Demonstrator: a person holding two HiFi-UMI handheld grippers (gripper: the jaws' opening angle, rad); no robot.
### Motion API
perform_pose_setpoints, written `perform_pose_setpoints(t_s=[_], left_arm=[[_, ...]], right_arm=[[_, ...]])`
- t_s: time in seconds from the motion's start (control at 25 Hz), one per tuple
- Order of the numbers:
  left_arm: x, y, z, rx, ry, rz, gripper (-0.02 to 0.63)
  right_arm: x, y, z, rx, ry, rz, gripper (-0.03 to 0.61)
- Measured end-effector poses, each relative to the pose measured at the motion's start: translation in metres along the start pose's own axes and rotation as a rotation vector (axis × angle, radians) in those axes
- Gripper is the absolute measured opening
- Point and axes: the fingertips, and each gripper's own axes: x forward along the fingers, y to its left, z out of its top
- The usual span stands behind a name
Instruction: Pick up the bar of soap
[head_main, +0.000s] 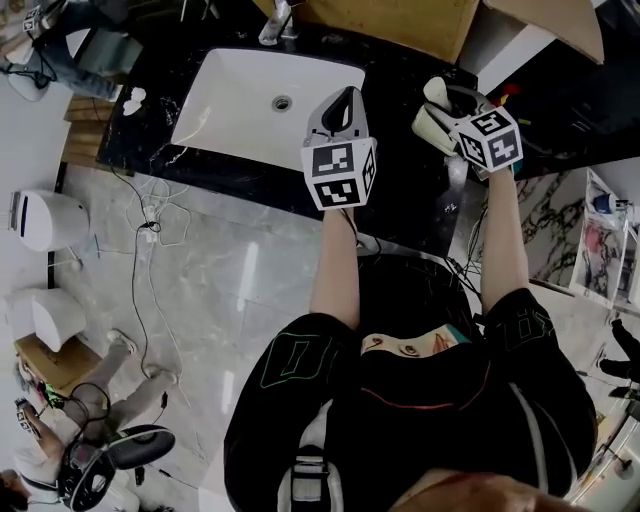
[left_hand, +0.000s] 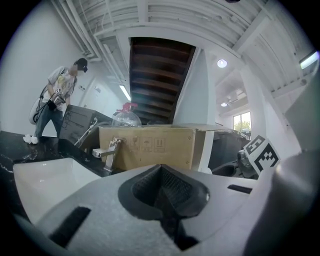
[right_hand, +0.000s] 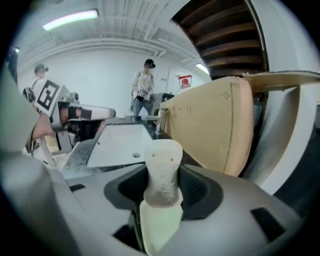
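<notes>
The bar of soap is pale cream, with a greener lower part, and stands upright between the jaws of my right gripper, which is shut on it. In the head view the soap shows at the tip of the right gripper, lifted above the black counter to the right of the sink. My left gripper hovers over the sink's right edge. Its jaws are shut with nothing between them.
A white sink is set in the black counter, with a chrome faucet behind it. A cardboard box stands at the counter's back. Cables lie on the marble floor to the left. People stand far off.
</notes>
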Motion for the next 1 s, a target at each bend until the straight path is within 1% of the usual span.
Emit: perform_pose_setpoints(t_s=[0.12, 0.36, 0.52, 0.64, 0.8, 0.88, 1.0], left_arm=[[-0.001, -0.001, 0.005, 0.011, -0.005, 0.002, 0.008], [-0.005, 0.003, 0.025, 0.051, -0.042, 0.023, 0.008], [-0.008, 0.007, 0.041, 0.099, -0.062, 0.042, 0.008], [-0.010, 0.012, 0.053, 0.134, -0.077, 0.060, 0.008], [-0.011, 0.010, 0.066, 0.181, -0.099, 0.065, 0.008], [-0.011, 0.006, 0.069, 0.198, -0.107, 0.064, 0.008], [-0.009, -0.001, 0.069, 0.209, -0.112, 0.054, 0.008]], right_arm=[[-0.009, 0.002, 0.024, 0.056, -0.114, -0.045, 0.196], [-0.033, -0.005, 0.070, 0.187, -0.341, -0.135, 0.196], [-0.048, -0.006, 0.092, 0.218, -0.472, -0.164, 0.196], [-0.055, -0.005, 0.097, 0.218, -0.520, -0.202, 0.196], [-0.075, -0.015, 0.104, 0.184, -0.554, -0.301, 0.196], [-0.084, -0.018, 0.106, 0.195, -0.576, -0.313, 0.196], [-0.090, -0.022, 0.101, 0.247, -0.599, -0.302, 0.196]])
